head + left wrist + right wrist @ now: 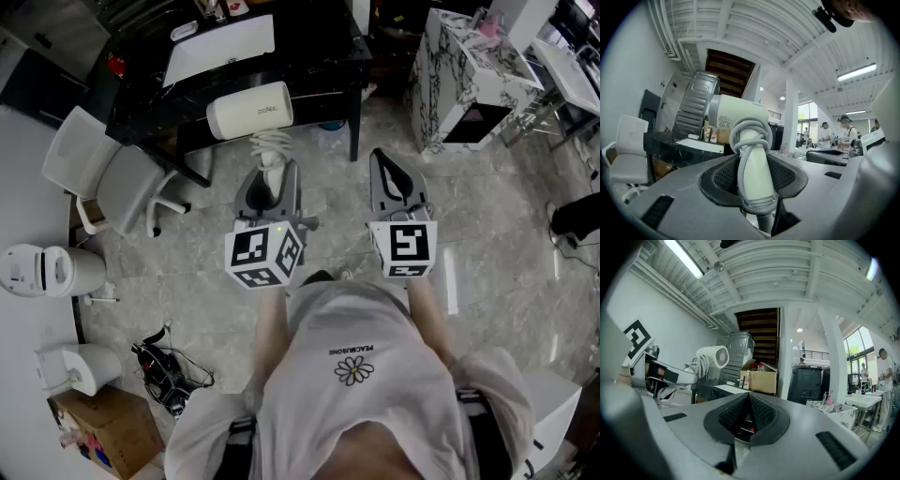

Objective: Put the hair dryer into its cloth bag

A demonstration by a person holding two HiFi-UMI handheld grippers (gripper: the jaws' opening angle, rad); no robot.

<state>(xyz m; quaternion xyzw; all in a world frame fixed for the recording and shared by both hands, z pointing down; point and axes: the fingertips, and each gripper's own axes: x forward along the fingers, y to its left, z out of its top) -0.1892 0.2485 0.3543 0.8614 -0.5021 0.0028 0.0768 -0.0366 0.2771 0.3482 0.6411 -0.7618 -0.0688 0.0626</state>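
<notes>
The white hair dryer [249, 110] hangs in the air in front of me, barrel lying crosswise and handle pointing back toward me, with its cord [271, 145] coiled round the handle. My left gripper [272, 178] is shut on that handle; in the left gripper view the handle [752, 154] stands upright between the dark pads. My right gripper [389, 173] is held level beside it, shut and empty, its pads [761, 411] meeting. From the right gripper view the hair dryer [712, 357] shows at the left. A white flat thing [220, 47] lies on the black table; I cannot tell whether it is the cloth bag.
The black table [309, 56] stands straight ahead. A white chair [103, 173] is at the left and a marble-patterned cabinet [469, 70] at the right. White bins [42, 270], a cardboard box [103, 427] and tangled cables [164, 370] are at my left.
</notes>
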